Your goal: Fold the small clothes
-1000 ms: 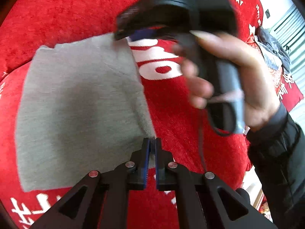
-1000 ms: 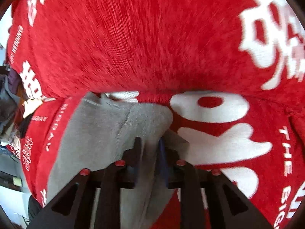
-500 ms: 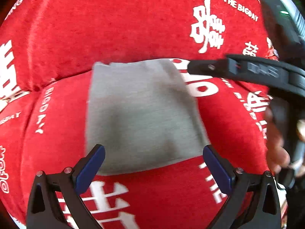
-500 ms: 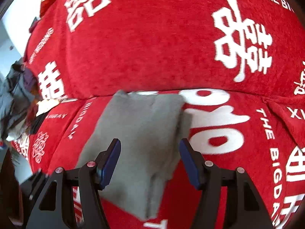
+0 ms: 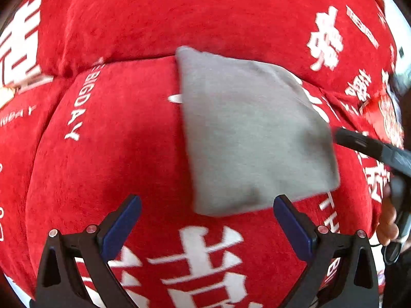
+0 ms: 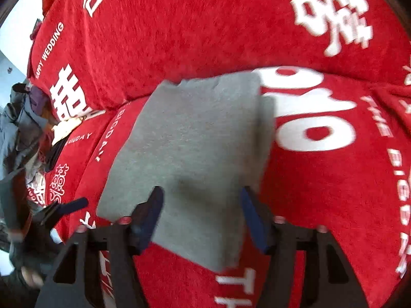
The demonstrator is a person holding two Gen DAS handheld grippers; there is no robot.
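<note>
A small grey garment (image 5: pixel 254 133) lies folded into a flat rectangle on a red sofa cover (image 5: pixel 115 141) with white lettering. It also shows in the right wrist view (image 6: pixel 190 154). My left gripper (image 5: pixel 206 224) is open and empty, just short of the garment's near edge. My right gripper (image 6: pixel 201 215) is open and empty, its jaws hovering over the garment's near part. The right gripper's body (image 5: pixel 377 151) shows at the right edge of the left wrist view.
The red sofa backrest (image 6: pixel 205 25) rises behind the garment. A heap of dark and grey clothes (image 6: pixel 20 128) lies at the far left in the right wrist view. The left gripper's tip (image 6: pixel 64 206) shows at lower left there.
Both grippers were shut on the garment's edges a second ago. They have opened, let it go and pulled back. The garment now lies flat and folded.
</note>
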